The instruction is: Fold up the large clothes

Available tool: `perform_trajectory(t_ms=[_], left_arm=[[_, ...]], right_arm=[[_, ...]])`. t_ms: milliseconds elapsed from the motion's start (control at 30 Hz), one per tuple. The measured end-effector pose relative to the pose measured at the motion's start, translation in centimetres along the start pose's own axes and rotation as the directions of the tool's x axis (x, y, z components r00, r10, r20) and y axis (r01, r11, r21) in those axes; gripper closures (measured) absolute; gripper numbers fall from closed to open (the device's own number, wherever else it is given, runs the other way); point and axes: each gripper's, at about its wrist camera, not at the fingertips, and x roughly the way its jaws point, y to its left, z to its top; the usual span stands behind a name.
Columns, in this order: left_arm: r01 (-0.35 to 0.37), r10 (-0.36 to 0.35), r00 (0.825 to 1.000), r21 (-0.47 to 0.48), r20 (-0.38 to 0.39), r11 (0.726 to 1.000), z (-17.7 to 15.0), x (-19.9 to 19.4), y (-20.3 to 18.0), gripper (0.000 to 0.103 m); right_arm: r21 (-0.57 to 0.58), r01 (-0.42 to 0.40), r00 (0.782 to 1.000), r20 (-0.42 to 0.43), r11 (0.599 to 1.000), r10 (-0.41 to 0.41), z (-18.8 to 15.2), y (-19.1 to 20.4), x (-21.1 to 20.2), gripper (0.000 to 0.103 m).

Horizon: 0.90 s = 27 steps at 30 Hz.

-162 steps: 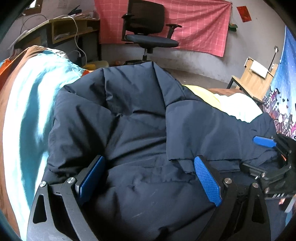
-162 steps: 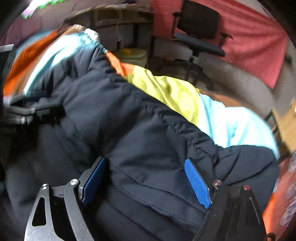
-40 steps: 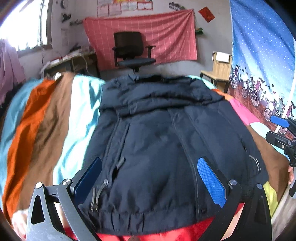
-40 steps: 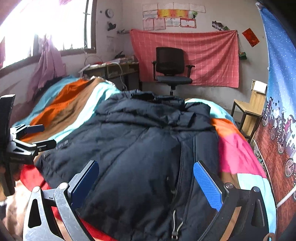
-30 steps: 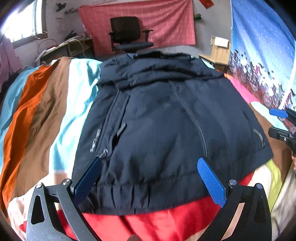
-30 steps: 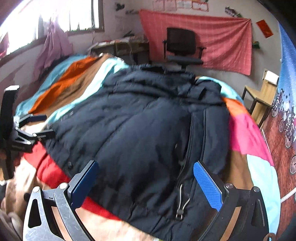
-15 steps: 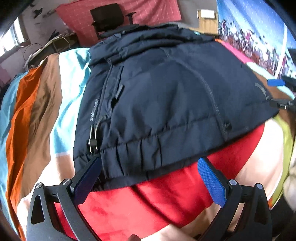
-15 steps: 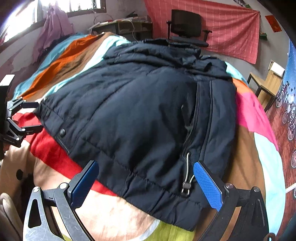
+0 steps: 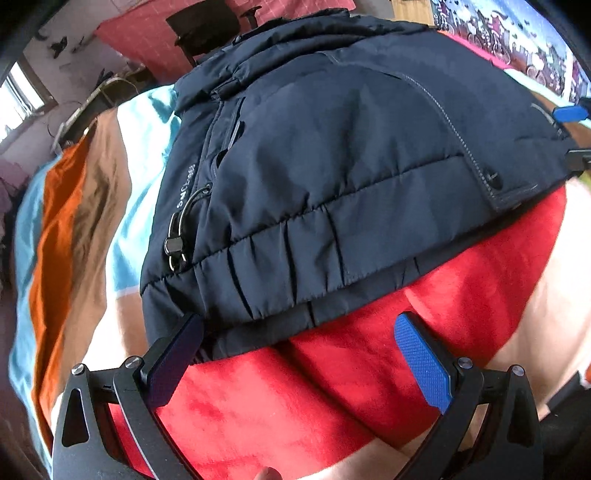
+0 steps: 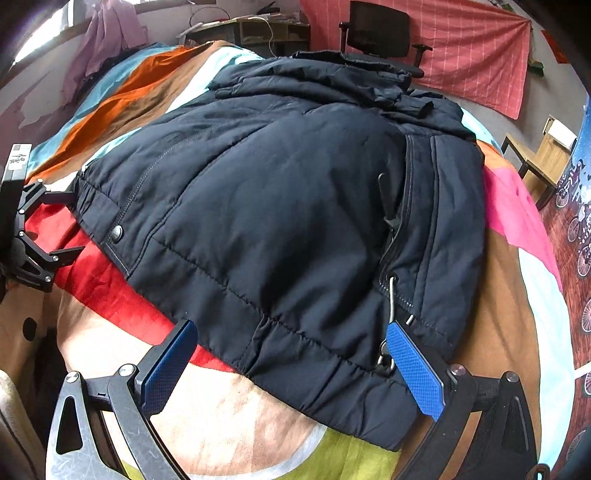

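Both claws wide, empty, just off the puffer jacket (image 10: 280,206) hem (image 9: 280,291). Left claw (image 9: 295,339), right claw (image 10: 291,350): grab both near corners evenly, lift together, skip the zipper pull (image 10: 391,295).

Dark navy padded jacket (image 10: 280,206) lies spread on striped bedspread (image 10: 509,295).

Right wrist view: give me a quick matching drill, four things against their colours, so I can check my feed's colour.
Things:
1. jacket
2. office chair
3. wall cloth
4. pads of the right gripper

Colours:
A. blue
B. pinkish red with a light grid
C. black
D. dark navy

Pairs: 1-D, 2-C, 3-B, 4-A
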Motion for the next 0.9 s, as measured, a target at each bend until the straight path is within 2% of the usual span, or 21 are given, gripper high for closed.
perform_trajectory(t_ms=[133,367,667,833,900], left_arm=[[-0.074,0.073,0.997,0.039,0.017,0.996,0.0,0.4,-0.7,0.002],[-0.076,0.076,0.997,0.016,0.013,0.997,0.0,0.8,0.2,0.002],[-0.098,0.098,0.994,-0.004,0.039,0.995,0.3,0.4,0.3,0.002],[-0.151,0.152,0.986,-0.023,0.073,0.988,0.5,-0.2,0.6,0.002],[-0.166,0.168,0.982,-0.034,0.081,0.986,0.6,-0.3,0.8,0.002]], right_arm=[[-0.005,0.005,1.0,-0.009,1.0,-0.005,-0.1,0.0,0.2,0.0],[-0.024,0.03,0.998,-0.049,0.999,-0.031,-0.5,0.3,0.9,0.0],[-0.16,0.093,0.986,-0.125,0.983,-0.114,-1.9,1.9,2.4,0.0],[-0.216,0.147,0.978,-0.112,0.965,-0.174,-2.3,2.7,2.7,0.0],[-0.26,0.212,0.968,-0.076,0.942,-0.238,-2.6,3.4,2.5,0.0]])
